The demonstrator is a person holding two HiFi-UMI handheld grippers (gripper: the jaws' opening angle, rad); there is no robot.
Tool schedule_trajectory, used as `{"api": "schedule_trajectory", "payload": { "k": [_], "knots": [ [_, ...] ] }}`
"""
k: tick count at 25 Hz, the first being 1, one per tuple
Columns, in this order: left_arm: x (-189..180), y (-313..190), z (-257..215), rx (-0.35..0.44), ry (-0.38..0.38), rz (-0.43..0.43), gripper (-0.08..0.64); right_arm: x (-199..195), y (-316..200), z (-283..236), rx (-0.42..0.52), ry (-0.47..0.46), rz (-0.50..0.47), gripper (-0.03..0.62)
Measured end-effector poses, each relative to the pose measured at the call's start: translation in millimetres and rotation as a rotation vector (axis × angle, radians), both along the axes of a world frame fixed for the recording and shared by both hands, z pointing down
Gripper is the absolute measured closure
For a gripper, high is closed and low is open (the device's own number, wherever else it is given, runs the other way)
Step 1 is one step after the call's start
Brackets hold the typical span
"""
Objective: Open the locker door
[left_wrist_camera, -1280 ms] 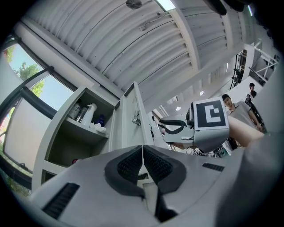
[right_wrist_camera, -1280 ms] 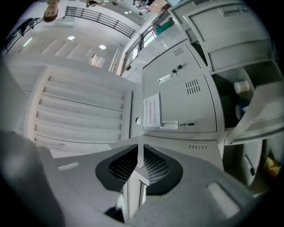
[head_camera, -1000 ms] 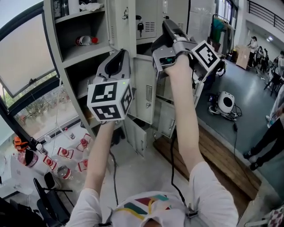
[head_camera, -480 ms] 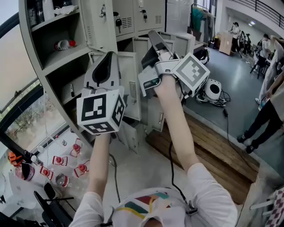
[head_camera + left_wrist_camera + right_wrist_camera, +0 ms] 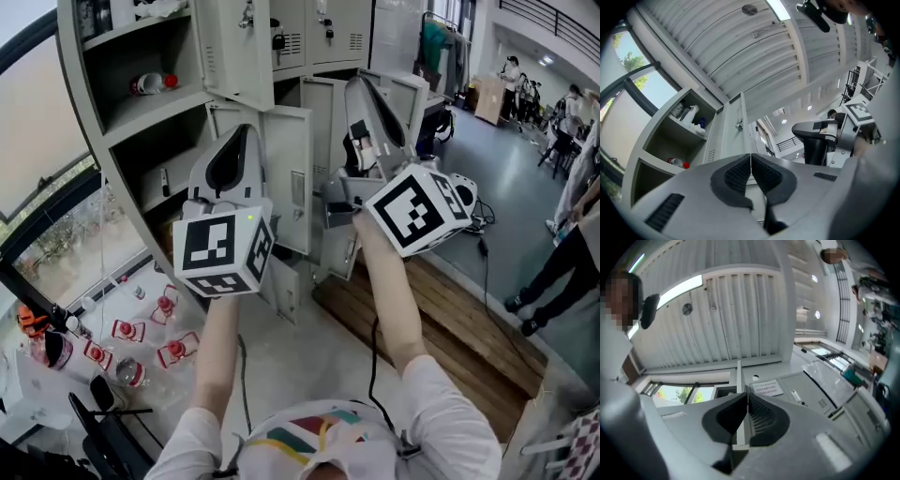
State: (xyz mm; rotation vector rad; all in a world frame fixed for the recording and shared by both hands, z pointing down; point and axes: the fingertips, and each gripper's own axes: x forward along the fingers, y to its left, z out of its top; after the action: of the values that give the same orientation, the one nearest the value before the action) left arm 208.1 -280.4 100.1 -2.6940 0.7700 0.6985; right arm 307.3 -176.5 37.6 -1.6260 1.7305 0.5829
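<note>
Well, nearest to the person both grippers are raised in front of the lockers (image 5: 309, 42). The left gripper (image 5: 750, 161) has its jaws pressed together with nothing between them, and it hangs free beside the right one. The right gripper (image 5: 743, 404) has its jaws closed on a thin pale edge, which I judge to be the edge of the locker door (image 5: 738, 376); this edge runs upward out of the grip. From the head view I cannot tell which of the half-open doors it is. To swing it well, I think the right gripper should hold the edge firmly and follow the arc around the hinge, not pull straight, so the metal does not slip out. The left gripper is better kept out of the door's path. Further back, a bottle (image 5: 155, 83) lies on an open shelf (image 5: 159, 105), and people (image 5: 511, 70) stand far away in the hall.
</note>
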Motion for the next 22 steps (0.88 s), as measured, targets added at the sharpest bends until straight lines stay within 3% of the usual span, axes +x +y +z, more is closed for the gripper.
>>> {"api": "schedule_trajectory", "payload": {
  "k": [6,10,16,22],
  "knots": [
    [-25,-5,24,0.001,-0.009,-0.063,0.545,-35,9,25,0.014,0.225,0.268,0.588],
    [-45,-8,39,0.001,-0.016,-0.112,0.545,-59,5,49,0.001,0.326,0.381,0.589],
    [-74,-13,58,-0.014,-0.040,-0.182,0.545,-93,-12,80,-0.035,0.441,0.452,0.589],
    [-103,-14,83,0.000,-0.032,-0.226,0.545,-126,-32,115,-0.058,0.478,0.446,0.589]
  ]
}}
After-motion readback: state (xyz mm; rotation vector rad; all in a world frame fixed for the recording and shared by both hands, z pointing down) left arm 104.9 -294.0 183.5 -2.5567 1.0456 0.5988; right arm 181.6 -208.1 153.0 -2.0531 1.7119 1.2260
